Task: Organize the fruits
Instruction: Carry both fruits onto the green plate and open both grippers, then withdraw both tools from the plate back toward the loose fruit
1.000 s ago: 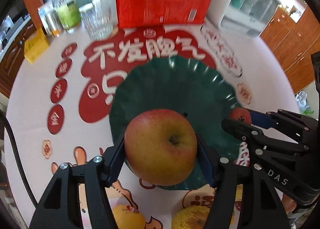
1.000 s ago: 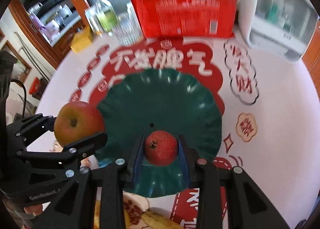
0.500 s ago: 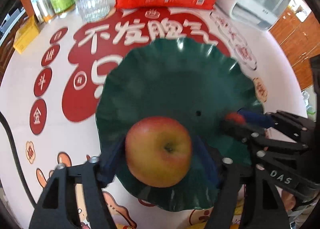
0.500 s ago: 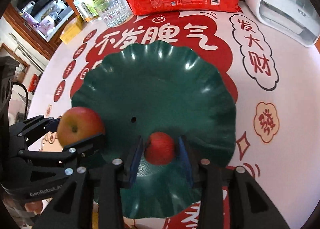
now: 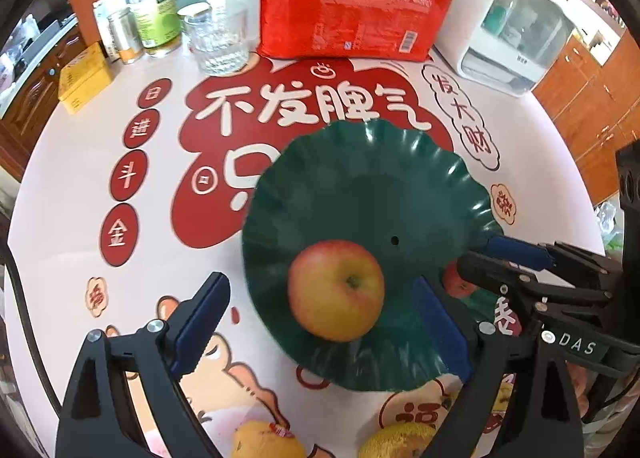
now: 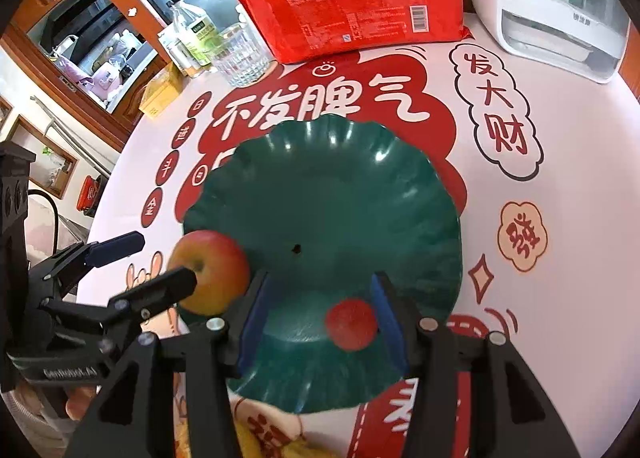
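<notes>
A red-yellow apple (image 5: 336,290) lies on the near left part of the dark green scalloped plate (image 5: 360,185); it also shows in the right wrist view (image 6: 212,278). My left gripper (image 5: 320,322) is open, its blue pads wide on either side of the apple. A small red fruit (image 6: 351,324) lies on the plate's near right part (image 6: 320,197), close to the right pad of my open right gripper (image 6: 320,322). In the left wrist view the small fruit (image 5: 456,282) peeks out behind the right gripper's fingers (image 5: 516,250).
Two yellow-orange fruits (image 5: 268,440) (image 5: 396,442) lie on the table near its front edge. A red packet (image 5: 352,9), a glass (image 5: 218,41), bottles (image 5: 154,9), a yellow box (image 5: 84,81) and a white appliance (image 5: 516,25) stand at the back.
Both grippers opened and let their fruits go onto the plate: the left released the apple, the right the small red fruit. Both grippers pulled back a little.
</notes>
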The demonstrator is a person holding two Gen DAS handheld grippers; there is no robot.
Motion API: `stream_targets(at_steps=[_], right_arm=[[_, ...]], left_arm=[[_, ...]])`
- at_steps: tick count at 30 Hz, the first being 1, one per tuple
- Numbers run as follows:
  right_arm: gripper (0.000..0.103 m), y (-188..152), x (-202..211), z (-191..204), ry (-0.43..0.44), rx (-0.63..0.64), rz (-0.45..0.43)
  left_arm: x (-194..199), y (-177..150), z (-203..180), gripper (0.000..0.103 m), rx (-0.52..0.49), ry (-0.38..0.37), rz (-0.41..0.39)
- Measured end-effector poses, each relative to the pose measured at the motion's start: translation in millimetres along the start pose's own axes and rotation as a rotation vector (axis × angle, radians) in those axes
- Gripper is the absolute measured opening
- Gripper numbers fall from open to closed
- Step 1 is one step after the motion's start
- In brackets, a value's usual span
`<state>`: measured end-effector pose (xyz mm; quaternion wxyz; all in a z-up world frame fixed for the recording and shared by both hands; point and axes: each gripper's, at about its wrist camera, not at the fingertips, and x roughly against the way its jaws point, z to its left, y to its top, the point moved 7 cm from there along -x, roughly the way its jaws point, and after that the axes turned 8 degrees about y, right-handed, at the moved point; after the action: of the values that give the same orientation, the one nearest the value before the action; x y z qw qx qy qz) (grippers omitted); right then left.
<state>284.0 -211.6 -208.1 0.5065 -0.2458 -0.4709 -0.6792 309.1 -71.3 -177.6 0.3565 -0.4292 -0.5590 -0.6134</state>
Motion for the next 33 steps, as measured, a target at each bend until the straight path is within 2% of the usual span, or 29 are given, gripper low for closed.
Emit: stream_targets(at_steps=[7,11,13,19,24,33], right_arm=[[0.052,-14,21,18,-0.038,0.018,0.014],[0.054,-23,39,30,-0.032,0.025,-0.002],[0.062,-28,52,36,-0.047,0.037,-0.026],[0.068,-41,90,54,-0.060,0.053,-0.102],[0.069,-55,120,65,-0.061,0.037,-0.181],[0.069,-84,169,98,-0.112,0.145,-0.308]], left_arm=[[38,-6,11,0.093,0.021,0.000,-0.059],[61,-14,15,0.093,0.026,-0.003,-0.082],[72,-18,17,0.093,0.028,-0.003,-0.098],[113,-32,22,0.093,0.038,0.014,-0.163],[140,-49,25,0.093,0.032,0.032,-0.181],[179,-84,30,0.093,0.042,0.026,-0.217]])
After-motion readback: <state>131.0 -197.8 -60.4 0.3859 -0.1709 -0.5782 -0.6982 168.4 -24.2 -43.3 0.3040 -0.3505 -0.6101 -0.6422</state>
